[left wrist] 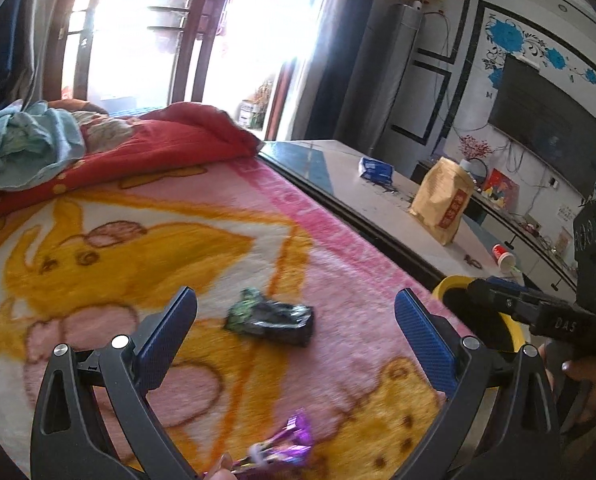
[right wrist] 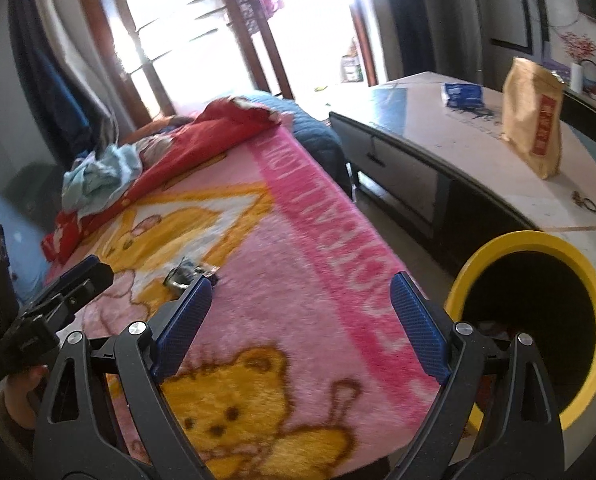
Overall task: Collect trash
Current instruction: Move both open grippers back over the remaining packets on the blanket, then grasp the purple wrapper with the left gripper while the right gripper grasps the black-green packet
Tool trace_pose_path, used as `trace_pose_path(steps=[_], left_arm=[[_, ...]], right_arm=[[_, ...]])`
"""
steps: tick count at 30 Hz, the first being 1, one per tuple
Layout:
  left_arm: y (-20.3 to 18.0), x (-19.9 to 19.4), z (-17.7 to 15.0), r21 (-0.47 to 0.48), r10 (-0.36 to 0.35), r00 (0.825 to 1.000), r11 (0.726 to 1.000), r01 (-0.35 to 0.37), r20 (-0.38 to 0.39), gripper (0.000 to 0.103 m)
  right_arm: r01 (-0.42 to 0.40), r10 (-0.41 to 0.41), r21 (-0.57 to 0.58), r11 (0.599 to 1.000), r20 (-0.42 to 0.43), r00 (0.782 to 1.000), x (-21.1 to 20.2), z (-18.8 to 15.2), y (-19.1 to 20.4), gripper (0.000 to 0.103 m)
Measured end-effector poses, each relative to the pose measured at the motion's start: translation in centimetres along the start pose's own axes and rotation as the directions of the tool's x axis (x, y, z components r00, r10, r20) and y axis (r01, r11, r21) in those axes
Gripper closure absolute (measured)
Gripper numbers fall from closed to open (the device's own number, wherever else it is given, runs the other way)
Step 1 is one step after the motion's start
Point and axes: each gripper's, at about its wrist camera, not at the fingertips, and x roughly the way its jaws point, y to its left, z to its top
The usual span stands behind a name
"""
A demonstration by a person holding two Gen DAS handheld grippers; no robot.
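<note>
**Both claws wide and empty over the bed, wrapper ahead of the left one**

My left claw [left wrist: 295, 312] is spread wide, nothing between the pads. The dark crumpled wrapper [left wrist: 269, 317] lies on the pink blanket [left wrist: 145, 240] just ahead of it, roughly centred between the two fingers, not touching either. A purple foil wrapper [left wrist: 285, 446] sits at the bottom edge of the left view, below the claw's base; can't tell whether it's lying on the blanket or held.

My right claw [right wrist: 298, 304] is also spread wide and empty, over the blanket. From its view the dark wrapper [right wrist: 187, 274] is just past the tip of its left finger, partly hidden by it. The yellow-rimmed bin [right wrist: 530, 240] stands right beside its right finger, off the edge of the bed, mouth open and dark inside.

Beyond the bin is the table [right wrist: 478, 168], with a brown paper bag [right wrist: 534, 116] upright and a blue packet [right wrist: 462, 94] behind it. A red quilt [left wrist: 157, 140] and light blue cloth [left wrist: 29, 136] are heaped at the far end of the bed.
</note>
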Motion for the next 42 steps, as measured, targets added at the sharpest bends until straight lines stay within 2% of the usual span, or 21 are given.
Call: trace_pose_path(steps=[6, 11, 13, 16, 21, 27, 31, 32, 34, 37, 40, 42], left_arm=[[2.9, -1.0, -1.2, 0.001, 0.024, 0.999, 1.000, -0.024, -0.044, 0.007], [4.4, -1.8, -2.3, 0.007, -0.001, 0.996, 1.000, 0.002, -0.084, 0.008], [4.4, -1.9, -2.8, 0.006, -0.021, 0.994, 1.000, 0.022, -0.103, 0.010], [4.2, -2.0, -3.9, 0.023, -0.051, 0.988, 0.998, 0.055, -0.144, 0.019], [3.7, -1.6, -5.6, 0.049, -0.096, 0.973, 0.993, 0.108, -0.210, 0.022], [3.2, -1.0, -6.5, 0.070, -0.110, 0.959, 0.989, 0.133, -0.262, 0.023], [2.8, -0.7, -7.0, 0.081, -0.112, 0.950, 0.987, 0.141, -0.291, 0.032], [2.6, -0.6, -7.2, 0.086, -0.113, 0.948, 0.986, 0.144, -0.298, 0.033], [2.2, -0.3, -7.5, 0.097, -0.113, 0.941, 0.984, 0.151, -0.319, 0.041], [1.6, 0.1, -8.2, 0.118, -0.105, 0.933, 0.981, 0.154, -0.343, 0.051], [1.1, 0.2, -8.5, 0.143, -0.091, 0.932, 0.978, 0.149, -0.351, 0.057], [1.0, 0.3, -8.6, 0.148, -0.086, 0.932, 0.978, 0.147, -0.353, 0.062]], right_arm=[[-0.037, 0.034, -0.065, 0.997, -0.049, 0.998, 2.6, 0.1, 2.2, 0.024], [-0.071, 0.060, -0.095, 0.993, -0.110, 0.992, 5.1, 0.0, 3.8, 0.025], [-0.080, 0.065, -0.113, 0.990, -0.127, 0.990, 5.9, 0.1, 4.5, 0.025], [-0.092, 0.069, -0.157, 0.983, -0.150, 0.986, 7.1, 0.3, 5.9, 0.025], [-0.114, 0.073, -0.211, 0.971, -0.195, 0.978, 9.4, 0.5, 7.9, 0.025], [-0.126, 0.053, -0.299, 0.946, -0.240, 0.969, 11.9, 0.1, 10.6, 0.025], [-0.127, 0.032, -0.355, 0.926, -0.260, 0.965, 13.3, -0.4, 11.9, 0.025], [-0.125, 0.026, -0.364, 0.923, -0.266, 0.964, 13.7, -0.5, 12.1, 0.027], [-0.134, 0.027, -0.364, 0.922, -0.283, 0.959, 14.3, -0.7, 12.1, 0.038], [-0.146, 0.044, -0.349, 0.926, -0.284, 0.958, 14.5, -0.9, 11.7, 0.049], [-0.148, 0.058, -0.327, 0.933, -0.270, 0.961, 14.1, -1.0, 10.8, 0.062], [-0.157, 0.075, -0.297, 0.942, -0.269, 0.960, 13.7, -0.9, 9.9, 0.067]])
